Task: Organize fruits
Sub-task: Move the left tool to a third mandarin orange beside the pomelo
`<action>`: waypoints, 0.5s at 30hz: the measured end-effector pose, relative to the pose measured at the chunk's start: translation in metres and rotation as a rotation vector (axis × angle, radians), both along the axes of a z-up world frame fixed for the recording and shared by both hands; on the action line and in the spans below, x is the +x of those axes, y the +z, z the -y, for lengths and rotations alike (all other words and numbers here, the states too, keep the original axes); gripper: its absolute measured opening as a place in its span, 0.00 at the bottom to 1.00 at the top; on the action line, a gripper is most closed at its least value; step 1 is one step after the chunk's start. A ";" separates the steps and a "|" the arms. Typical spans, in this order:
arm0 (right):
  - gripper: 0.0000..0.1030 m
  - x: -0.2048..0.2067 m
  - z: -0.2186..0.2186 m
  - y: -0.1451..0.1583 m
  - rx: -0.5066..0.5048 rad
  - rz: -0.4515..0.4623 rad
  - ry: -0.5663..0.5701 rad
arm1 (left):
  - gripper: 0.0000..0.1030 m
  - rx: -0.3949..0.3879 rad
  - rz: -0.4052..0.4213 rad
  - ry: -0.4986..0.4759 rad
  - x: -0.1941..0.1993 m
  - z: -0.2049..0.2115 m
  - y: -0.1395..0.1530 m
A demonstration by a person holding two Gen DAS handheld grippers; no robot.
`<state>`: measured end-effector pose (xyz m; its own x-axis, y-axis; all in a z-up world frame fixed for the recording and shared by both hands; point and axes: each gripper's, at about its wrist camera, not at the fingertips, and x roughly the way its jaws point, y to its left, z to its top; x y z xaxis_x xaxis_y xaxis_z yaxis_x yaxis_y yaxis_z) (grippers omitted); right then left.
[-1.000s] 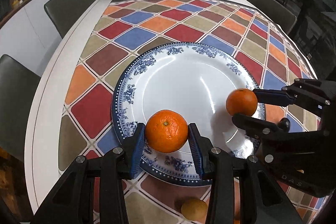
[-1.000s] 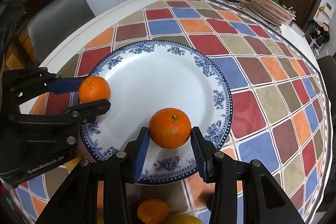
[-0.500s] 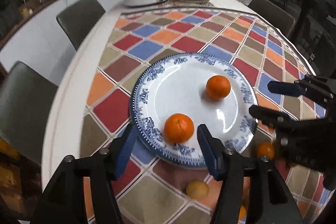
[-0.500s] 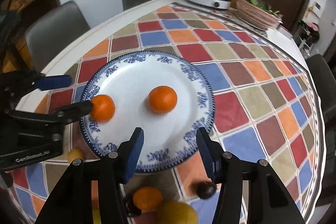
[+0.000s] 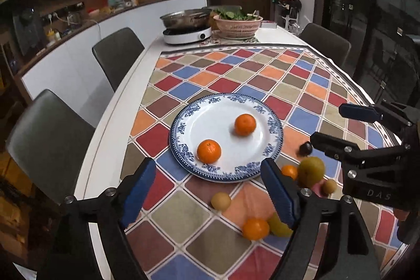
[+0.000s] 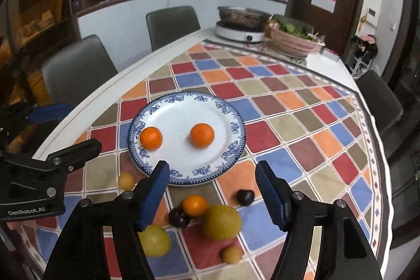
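Observation:
Two oranges (image 5: 209, 151) (image 5: 245, 124) lie apart on the blue-and-white plate (image 5: 225, 99), also seen as oranges (image 6: 151, 137) (image 6: 202, 135) on the plate (image 6: 183, 96). My left gripper (image 5: 207, 163) hangs above the plate's near rim, jaws opening, nothing between them. My right gripper (image 6: 212, 165) is likewise raised with jaws opening and empty. Each shows in the other's view: right gripper (image 5: 333, 123), left gripper (image 6: 82, 126). Loose fruit lies on the cloth near me: an orange (image 6: 194, 205), dark plums (image 6: 179, 217) (image 6: 245, 197), yellow-green fruits (image 6: 221, 222) (image 6: 155, 240).
A chequered tablecloth (image 5: 262, 75) covers the white table, whose edge (image 5: 110, 127) runs along the left past grey chairs (image 5: 115, 54). At the far end stand a cooker with a pan (image 5: 186, 30) and a basket of greens (image 5: 237, 22). Small yellow fruits (image 6: 126, 180) (image 6: 231, 254) lie nearby.
Both grippers let go of their oranges, which now rest on the plate. Both drew back and upward from the plate, and their jaws spread wider.

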<state>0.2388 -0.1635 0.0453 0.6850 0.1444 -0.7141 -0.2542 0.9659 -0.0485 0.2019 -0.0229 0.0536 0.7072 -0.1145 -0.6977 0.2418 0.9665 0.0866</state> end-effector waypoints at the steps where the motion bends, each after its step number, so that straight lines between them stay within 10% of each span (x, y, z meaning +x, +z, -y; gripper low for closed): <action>1: 0.66 -0.005 0.002 0.002 0.002 0.006 -0.006 | 0.81 0.004 0.008 -0.002 -0.006 0.001 0.001; 15: 0.75 -0.076 0.024 -0.005 -0.048 0.064 -0.146 | 0.87 0.089 0.075 0.013 -0.075 0.005 -0.019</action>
